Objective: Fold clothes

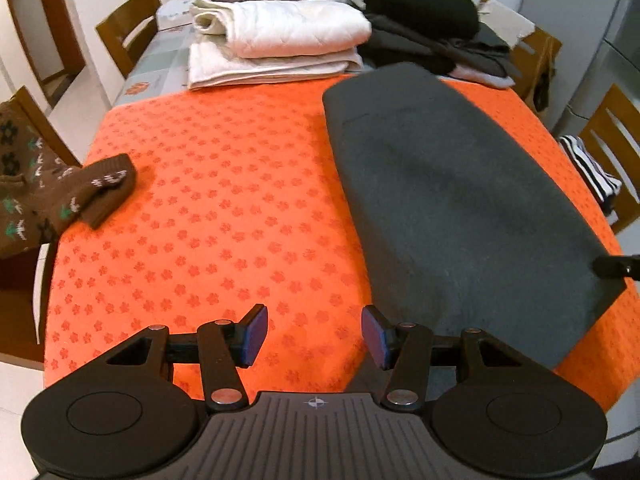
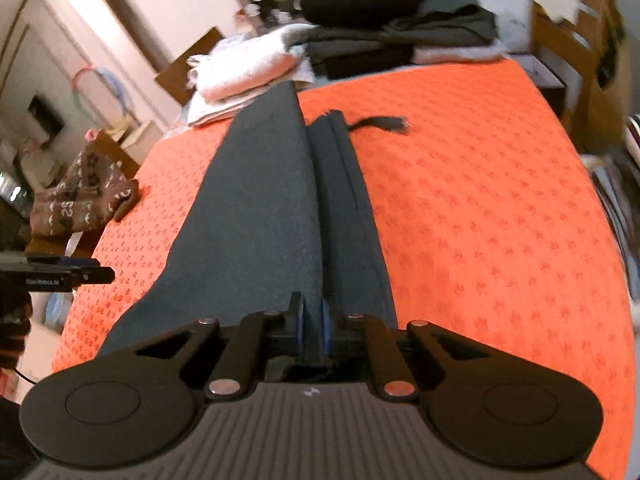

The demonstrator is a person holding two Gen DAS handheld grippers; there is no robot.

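Note:
A long dark grey garment [image 1: 448, 184] lies on the orange patterned tablecloth [image 1: 208, 200], running from the near edge to the far side. My left gripper [image 1: 314, 332] is open and empty above the cloth, just left of the garment's near end. My right gripper [image 2: 314, 320] is shut on the garment's near edge [image 2: 256, 208], which rises in a fold between the pads; its tip shows in the left wrist view [image 1: 612, 266]. A dark tassel [image 2: 380, 124] lies beside the garment's far end.
Folded white quilts [image 1: 276, 40] and a pile of dark folded clothes [image 1: 432, 28] sit at the table's far end. A brown patterned sweater [image 1: 60, 192] hangs over the left chair onto the table. Wooden chairs [image 1: 128, 28] stand around; striped fabric [image 1: 588, 168] lies at the right.

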